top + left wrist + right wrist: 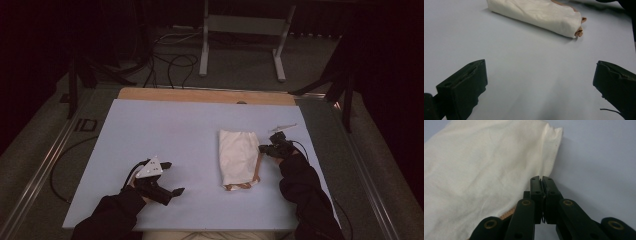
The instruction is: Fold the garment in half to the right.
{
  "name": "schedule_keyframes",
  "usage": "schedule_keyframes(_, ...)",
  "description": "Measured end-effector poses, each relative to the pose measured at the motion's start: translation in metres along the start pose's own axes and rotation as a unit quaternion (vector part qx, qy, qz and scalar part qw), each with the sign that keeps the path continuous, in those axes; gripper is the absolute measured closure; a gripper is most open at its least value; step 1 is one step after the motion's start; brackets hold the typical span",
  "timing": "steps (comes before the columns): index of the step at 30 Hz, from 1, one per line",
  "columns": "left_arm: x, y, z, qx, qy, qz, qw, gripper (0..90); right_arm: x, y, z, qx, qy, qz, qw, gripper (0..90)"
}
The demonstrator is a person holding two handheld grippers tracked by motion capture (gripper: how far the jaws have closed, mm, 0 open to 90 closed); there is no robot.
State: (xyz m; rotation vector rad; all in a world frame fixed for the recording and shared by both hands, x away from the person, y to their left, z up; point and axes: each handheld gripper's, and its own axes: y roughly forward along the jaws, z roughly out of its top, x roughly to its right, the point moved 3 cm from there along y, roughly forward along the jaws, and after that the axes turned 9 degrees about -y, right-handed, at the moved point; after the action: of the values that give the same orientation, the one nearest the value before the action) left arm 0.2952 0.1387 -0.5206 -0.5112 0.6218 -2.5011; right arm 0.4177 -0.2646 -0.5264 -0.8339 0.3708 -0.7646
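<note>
We are seeing the cloth (239, 156) lying folded on the worktop (165, 130); left gripper (169, 177) released, right gripper (263, 148) clenched empty beside its edge; little seems left.

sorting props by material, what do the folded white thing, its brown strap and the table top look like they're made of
Folded bag: looks like woven cotton or canvas, matte off-white; soft creases and a stitched hem show in the right gripper view. Strap: tan, flat, perhaps webbing or leather; too small to tell. Table top: smooth, matte pale blue-grey sheet, maybe laminate or painted board, with a bare wood edge at the far side.
</note>
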Motion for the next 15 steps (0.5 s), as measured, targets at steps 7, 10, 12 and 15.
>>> schedule_keyframes(7, -0.0015, -0.0003, -0.0041, -0.002, -0.003, 0.004, 1.0, 0.8, 0.0007, 0.0046, -0.0077, -0.007, 0.012, -0.001, 0.9999, 85.6)
schedule_keyframes(10, -0.002, -0.0003, -0.0045, -0.003, -0.002, 0.006, 1.0, 0.8, 0.001, 0.0051, -0.0095, -0.003, 0.015, -0.001, 0.9999, 85.3)
schedule_keyframes(12, -0.002, -0.0003, -0.0046, -0.002, -0.003, 0.007, 1.0, 0.8, 0.0011, 0.0052, -0.0095, -0.002, 0.011, -0.003, 0.9999, 83.0)
schedule_keyframes(15, -0.0014, -0.0007, -0.0048, -0.002, -0.001, 0.007, 1.0, 0.8, 0.0003, 0.0049, -0.0089, -0.004, 0.009, -0.005, 0.9999, 78.3)
